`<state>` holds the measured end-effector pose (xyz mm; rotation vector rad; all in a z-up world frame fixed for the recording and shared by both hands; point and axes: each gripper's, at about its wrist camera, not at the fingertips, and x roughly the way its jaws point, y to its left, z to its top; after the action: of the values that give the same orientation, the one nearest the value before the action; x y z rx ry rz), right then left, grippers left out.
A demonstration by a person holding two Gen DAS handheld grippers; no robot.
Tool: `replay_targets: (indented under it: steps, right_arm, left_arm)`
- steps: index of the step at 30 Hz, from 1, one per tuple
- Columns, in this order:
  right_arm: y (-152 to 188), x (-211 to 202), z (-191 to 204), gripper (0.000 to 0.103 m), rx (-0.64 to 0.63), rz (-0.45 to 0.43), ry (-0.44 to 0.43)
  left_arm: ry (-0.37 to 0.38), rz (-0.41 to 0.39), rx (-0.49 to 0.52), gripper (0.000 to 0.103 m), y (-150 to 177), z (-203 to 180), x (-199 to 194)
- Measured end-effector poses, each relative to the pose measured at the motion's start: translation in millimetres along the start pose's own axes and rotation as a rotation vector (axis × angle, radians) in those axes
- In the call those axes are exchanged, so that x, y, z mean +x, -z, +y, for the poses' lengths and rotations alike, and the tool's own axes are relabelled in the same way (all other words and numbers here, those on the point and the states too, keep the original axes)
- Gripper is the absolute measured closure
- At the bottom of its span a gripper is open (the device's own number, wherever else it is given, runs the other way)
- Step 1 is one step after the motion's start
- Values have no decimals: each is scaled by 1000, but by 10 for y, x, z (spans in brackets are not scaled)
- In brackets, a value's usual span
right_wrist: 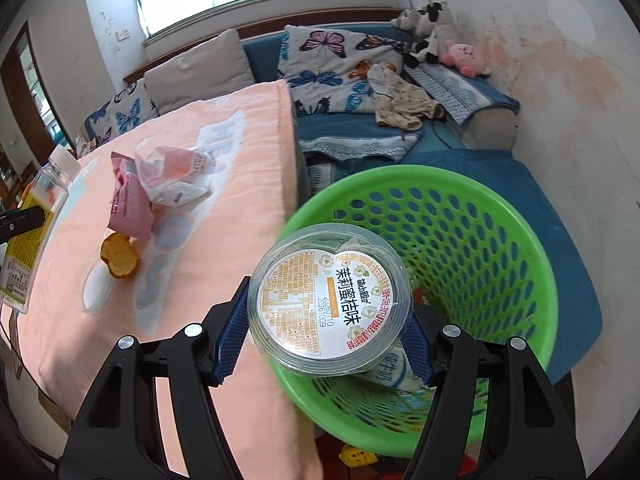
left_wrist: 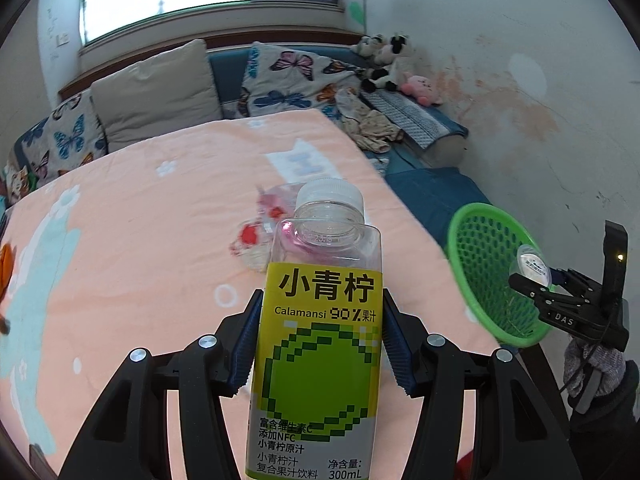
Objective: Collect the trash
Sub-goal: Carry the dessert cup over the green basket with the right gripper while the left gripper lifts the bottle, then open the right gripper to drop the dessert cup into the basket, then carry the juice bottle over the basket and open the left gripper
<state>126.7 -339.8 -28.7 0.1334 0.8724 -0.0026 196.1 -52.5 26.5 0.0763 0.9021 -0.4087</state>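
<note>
My left gripper (left_wrist: 320, 336) is shut on an empty clear juice bottle (left_wrist: 320, 320) with a yellow-green label, held upright over the peach tablecloth (left_wrist: 140, 240). My right gripper (right_wrist: 326, 334) is shut on a clear plastic jelly cup (right_wrist: 330, 300) with a printed lid, held over the near rim of the green mesh basket (right_wrist: 500, 248). The basket also shows in the left wrist view (left_wrist: 480, 256) past the table's right edge, with the right gripper (left_wrist: 532, 280) and cup beside it. Crumpled pink and white wrappers (right_wrist: 160, 184) and an orange peel (right_wrist: 120, 258) lie on the table.
A blue sofa (right_wrist: 460, 160) with butterfly cushions (right_wrist: 336, 68), clothes and plush toys (right_wrist: 468, 58) stands behind the table and basket. A stained white wall (right_wrist: 560, 100) is at the right. A wrapper lies inside the basket (right_wrist: 400, 372). A window is at the back.
</note>
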Motion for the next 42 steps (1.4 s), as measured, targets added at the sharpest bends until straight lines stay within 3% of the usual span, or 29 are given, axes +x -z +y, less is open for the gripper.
replay_targets:
  steps: [19,33,42]
  right_arm:
    - [185,-18,-556,35,78,30,73]
    - [186,-62,-616,34,86,26,87]
    - [172,-97,-620,28,85,20,95]
  left_arm:
    - [40,12,53,49,-53,-427,100]
    - [49,5,67,49,-63,-502,67]
    - [54,8,68,49,-56,-504,71]
